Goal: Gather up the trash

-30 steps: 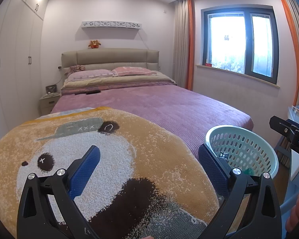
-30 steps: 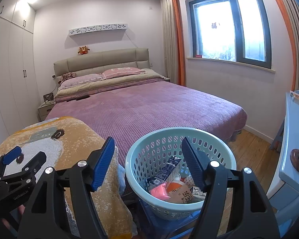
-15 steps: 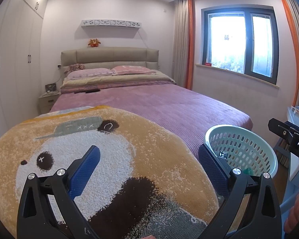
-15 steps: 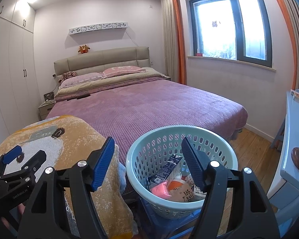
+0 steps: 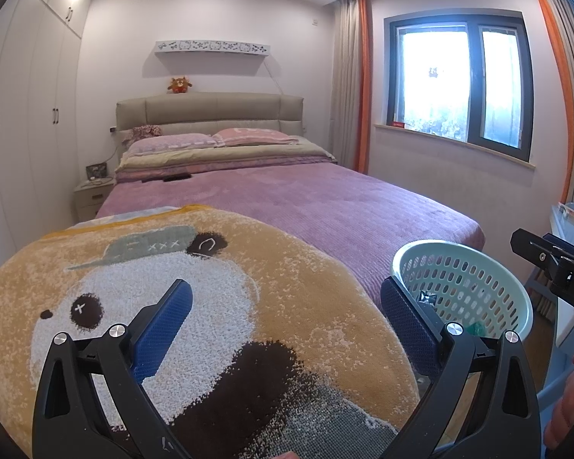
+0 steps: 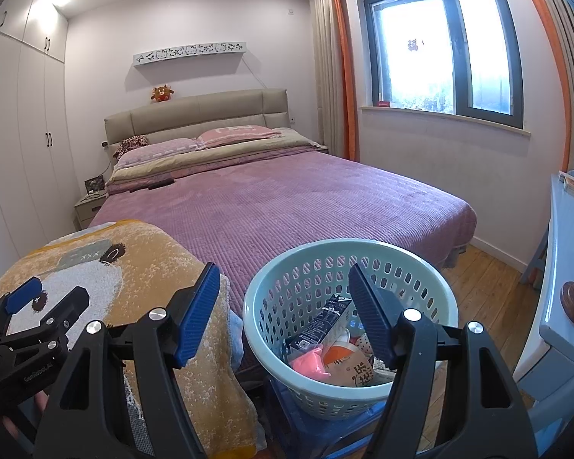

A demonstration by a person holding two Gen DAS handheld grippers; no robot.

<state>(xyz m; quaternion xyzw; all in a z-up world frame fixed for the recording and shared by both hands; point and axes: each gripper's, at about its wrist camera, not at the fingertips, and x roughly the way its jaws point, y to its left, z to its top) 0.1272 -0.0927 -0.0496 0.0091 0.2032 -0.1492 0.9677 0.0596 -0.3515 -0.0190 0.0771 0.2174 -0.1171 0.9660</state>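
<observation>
One pale green perforated plastic basket (image 6: pixel 348 329), one black printed carton (image 6: pixel 319 325) and one pink crumpled wrapper (image 6: pixel 310 361) inside it, one yellow bear-patterned plush blanket (image 5: pixel 195 306), two pink pillows (image 5: pixel 210 139), one orange stuffed toy (image 5: pixel 179 85), and two black two-finger grippers with blue pads (image 6: pixel 283 308).

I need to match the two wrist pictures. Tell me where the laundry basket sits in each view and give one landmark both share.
Left wrist: basket at lower right, behind the left gripper's right finger.
Right wrist: basket at bottom centre, holding trash, between the right gripper's fingers.
Shared landmark: the window, upper right.
</observation>
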